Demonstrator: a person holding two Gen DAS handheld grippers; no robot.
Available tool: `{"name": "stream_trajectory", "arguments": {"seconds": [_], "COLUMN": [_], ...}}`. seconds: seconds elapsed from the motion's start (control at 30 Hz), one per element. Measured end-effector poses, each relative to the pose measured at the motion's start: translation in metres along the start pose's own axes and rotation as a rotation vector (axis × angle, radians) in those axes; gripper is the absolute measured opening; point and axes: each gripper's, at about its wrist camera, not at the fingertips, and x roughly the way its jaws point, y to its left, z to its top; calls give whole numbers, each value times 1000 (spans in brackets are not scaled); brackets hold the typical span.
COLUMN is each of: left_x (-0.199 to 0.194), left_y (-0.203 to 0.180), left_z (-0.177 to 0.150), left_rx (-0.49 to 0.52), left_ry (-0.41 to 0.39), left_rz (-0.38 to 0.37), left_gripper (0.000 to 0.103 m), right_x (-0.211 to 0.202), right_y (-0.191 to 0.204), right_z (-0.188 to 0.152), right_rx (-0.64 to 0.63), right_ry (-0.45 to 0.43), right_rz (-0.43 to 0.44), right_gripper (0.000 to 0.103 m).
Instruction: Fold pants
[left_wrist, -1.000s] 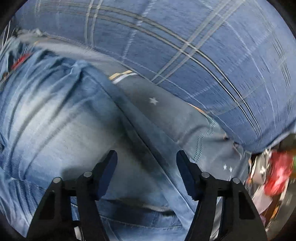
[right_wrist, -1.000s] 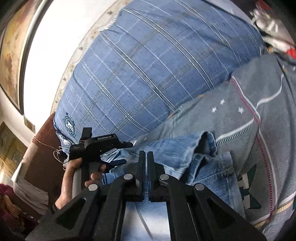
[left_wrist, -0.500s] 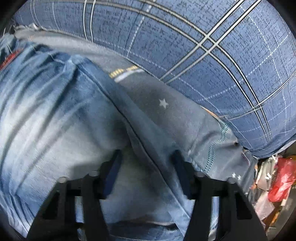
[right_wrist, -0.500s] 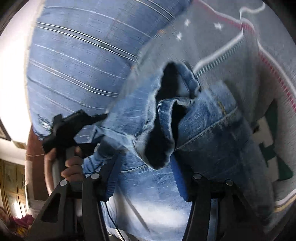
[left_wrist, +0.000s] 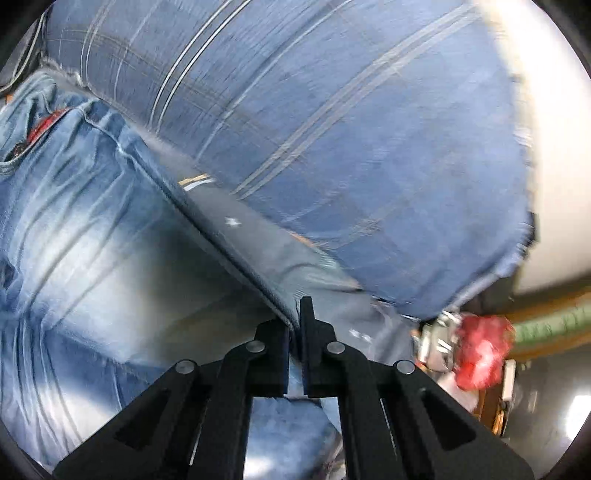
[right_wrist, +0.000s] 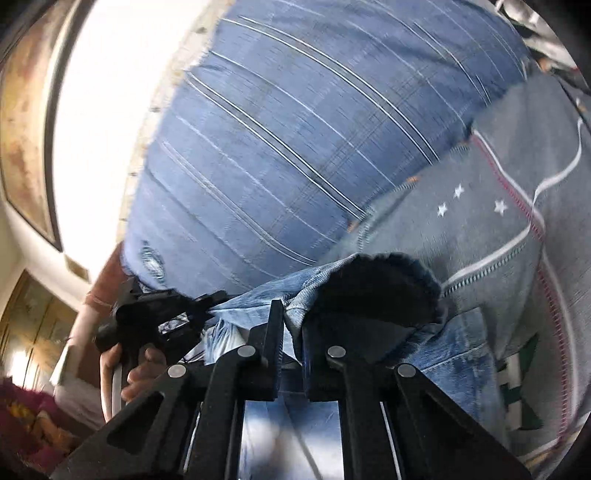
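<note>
The left gripper (left_wrist: 294, 325), low in the frame's centre, is pinched on the side seam of the jeans (left_wrist: 81, 229), and the right gripper (right_wrist: 291, 325) is likewise clamped on denim beside a gaping leg opening (right_wrist: 373, 295). The pants lie on a grey starred blanket (right_wrist: 480, 229) before a blue plaid cushion (right_wrist: 295, 129). Judging by both grips, a fold is starting; next, lift both edges together and carry them across, though motion blur and the fisheye edges hide the garment's full layout.

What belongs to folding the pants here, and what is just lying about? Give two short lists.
Part of the job:
jeans
left gripper, shut on the jeans' edge
right gripper, shut on the jeans near the leg opening

Lying about:
blue plaid pillow
grey star-print bedsheet
red bag
</note>
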Motion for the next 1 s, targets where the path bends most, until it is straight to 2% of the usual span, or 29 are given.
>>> {"name": "stream_trajectory", "arguments": {"seconds": [0.03,0.1,0.2,0.37,0.43,0.5,0.53,0.57,0.6,0.63,0.67,0.73,0.77,0.83,0.9,0.93,1.0], "left_x": [-7,-20,-26,-22,-17,-14,-11,-9,-9,-8,-8,-13,-14,-15,-13,-12,-13], "left_y": [0,13,45,90,106,124,133,137,140,139,137,133,131,134,136,138,138], "left_z": [-11,-35,-80,-143,-155,-162,-162,-161,-161,-160,-160,-162,-163,-163,-162,-163,-163], "left_rx": [2,-60,-131,-80,-64,-63,-83,-102,-115,-113,-98,-55,-44,-44,-61,-63,-59], "left_ry": [-6,-22,-4,38,59,62,65,69,74,75,72,61,54,54,61,64,64], "left_rz": [-32,-101,-197,-180,-157,-138,-156,-177,-196,-197,-191,-183,-182,-187,-191,-193,-189], "left_gripper": [5,5,5,5,5,5,5,5,5,5,5,5,5,5,5,5,5], "right_x": [-5,-16,-30,-46,-47,-41,-41,-43,-46,-51,-56,-55,-48,-24,-5,6,24], "right_y": [-3,-7,-10,-30,-36,-39,-36,-32,-28,-25,-22,-20,-20,-27,-34,-38,-38], "right_z": [-1,-1,-16,-62,-78,-88,-89,-87,-85,-83,-80,-76,-73,-66,-57,-48,-33], "right_rx": [-1,-1,-47,-82,-71,-71,-90,-102,-109,-106,-97,-79,-63,-36,-10,10,-2], "right_ry": [1,24,62,195,246,283,275,257,228,192,152,119,116,150,156,155,150], "right_rz": [1,12,-41,-143,-167,-195,-212,-215,-205,-185,-158,-126,-144,-277,-365,-371,-346], "right_gripper": [6,6,7,8,10,17,24,38,47,64,66,66,66,66,60,54,36]}}
